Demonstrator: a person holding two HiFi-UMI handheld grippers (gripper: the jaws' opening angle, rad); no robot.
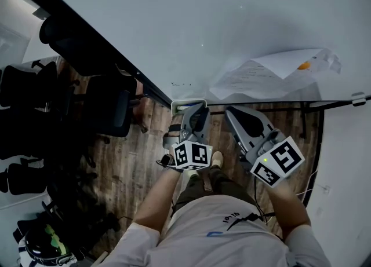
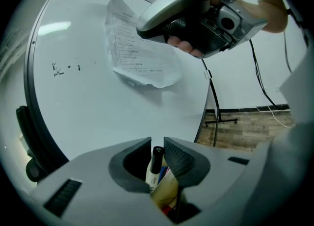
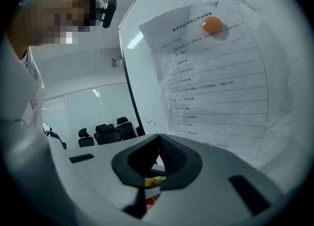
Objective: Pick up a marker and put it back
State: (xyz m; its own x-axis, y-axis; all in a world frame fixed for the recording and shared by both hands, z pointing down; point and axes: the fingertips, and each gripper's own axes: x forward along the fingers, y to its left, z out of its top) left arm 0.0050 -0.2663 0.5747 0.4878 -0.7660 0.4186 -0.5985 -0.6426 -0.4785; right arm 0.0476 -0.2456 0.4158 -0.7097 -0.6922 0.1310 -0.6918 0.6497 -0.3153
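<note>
The left tongs (image 2: 157, 144) are clenched on a marker (image 2: 156, 163), seen at the lower centre of the left gripper view. Its black cap stands up between the two ribbed pads and its white body runs down behind them. Under it lie yellowish, red and blue things too cramped to name. In the head view these tongs (image 1: 194, 109) sit at the centre, just over a small tray (image 1: 184, 105) at the lower edge of the whiteboard (image 1: 174, 28).

The right tongs (image 3: 158, 139) are closed tip to tip with nothing between them. They sit just to the right of the left pair in the head view (image 1: 235, 112).

A printed sheet (image 3: 221, 73) hangs on the board under an orange magnet (image 3: 212, 24), at the upper right. Black chairs (image 1: 110, 103) stand at the left on a wooden floor (image 1: 127, 167).
</note>
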